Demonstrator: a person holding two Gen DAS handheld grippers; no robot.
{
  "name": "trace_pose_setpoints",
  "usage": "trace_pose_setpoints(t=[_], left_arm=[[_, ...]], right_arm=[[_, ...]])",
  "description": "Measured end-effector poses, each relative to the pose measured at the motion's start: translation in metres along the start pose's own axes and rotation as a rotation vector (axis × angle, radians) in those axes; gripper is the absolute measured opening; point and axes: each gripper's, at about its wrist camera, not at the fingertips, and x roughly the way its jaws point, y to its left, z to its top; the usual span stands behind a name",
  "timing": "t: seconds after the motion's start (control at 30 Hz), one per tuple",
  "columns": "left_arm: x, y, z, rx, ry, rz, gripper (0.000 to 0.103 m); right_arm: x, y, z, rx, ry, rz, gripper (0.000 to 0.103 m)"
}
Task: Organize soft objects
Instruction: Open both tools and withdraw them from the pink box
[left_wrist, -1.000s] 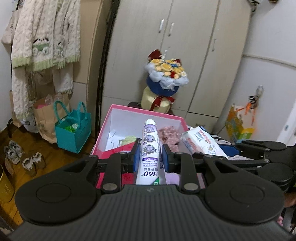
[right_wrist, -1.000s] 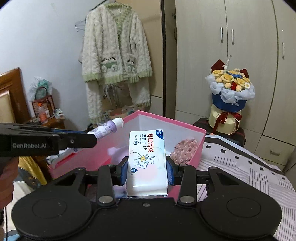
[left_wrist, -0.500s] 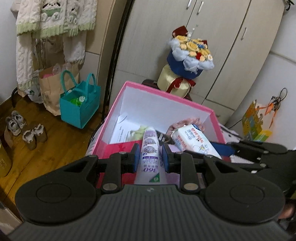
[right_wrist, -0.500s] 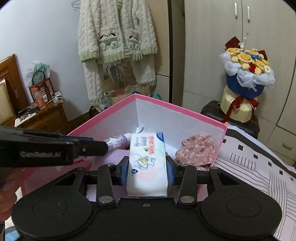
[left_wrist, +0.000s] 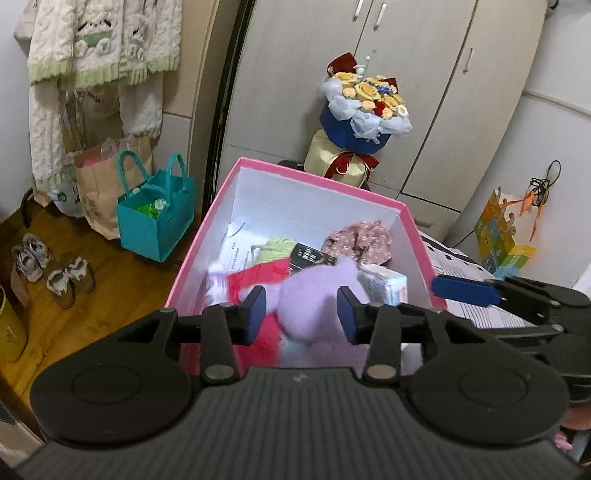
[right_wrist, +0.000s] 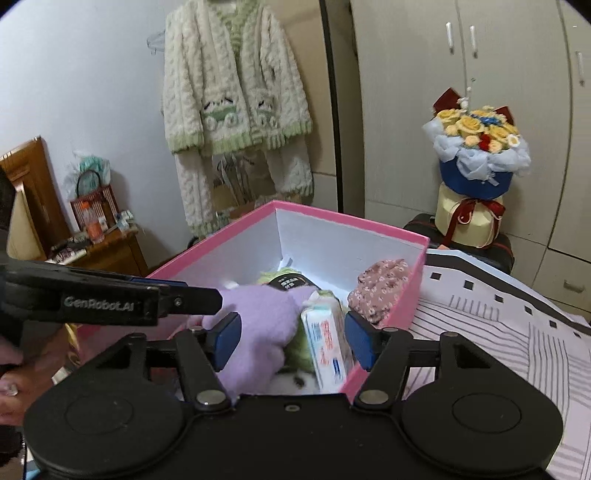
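Note:
A pink box (left_wrist: 314, 175) with white inner walls (right_wrist: 332, 251) holds soft things. Inside lie a purple plush (left_wrist: 314, 299) (right_wrist: 258, 325), a white tissue pack (left_wrist: 384, 284) (right_wrist: 327, 343), a floral pink cloth (left_wrist: 358, 240) (right_wrist: 380, 290), a red cloth (left_wrist: 258, 273), a green cloth (left_wrist: 279, 245) and a dark packet (left_wrist: 312, 256). A blurred purple-white tube (left_wrist: 216, 282) lies at the box's left side. My left gripper (left_wrist: 301, 314) is open and empty over the box. My right gripper (right_wrist: 291, 339) is open and empty above the tissue pack.
The box sits on a striped bedsheet (right_wrist: 498, 332). A flower bouquet (left_wrist: 364, 107) stands behind it by the wardrobe. A teal bag (left_wrist: 155, 218), a paper bag and shoes (left_wrist: 48, 273) are on the wooden floor at left. A knitted cardigan (right_wrist: 232, 107) hangs on the wall.
Both grippers opened. The left let go of the tube and the right let go of the tissue pack; both now lie in the pink box.

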Motion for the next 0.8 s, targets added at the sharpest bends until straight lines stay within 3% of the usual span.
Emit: trace_pose_setpoints(t=[0.13, 0.47, 0.8], left_arm=[[-0.017, -0.007, -0.007, 0.024, -0.02, -0.004, 0.042], [-0.071, -0.035, -0.021, 0.09, -0.092, -0.009, 0.062], [-0.11, -0.058, -0.052, 0.147, -0.132, -0.008, 0.072]], right_arm=[[-0.026, 0.007, -0.012, -0.01, -0.03, -0.011, 0.073], [-0.086, 0.018, -0.026, -0.034, -0.086, -0.097, 0.083], [-0.134, 0.022, -0.055, -0.002, -0.123, -0.15, 0.093]])
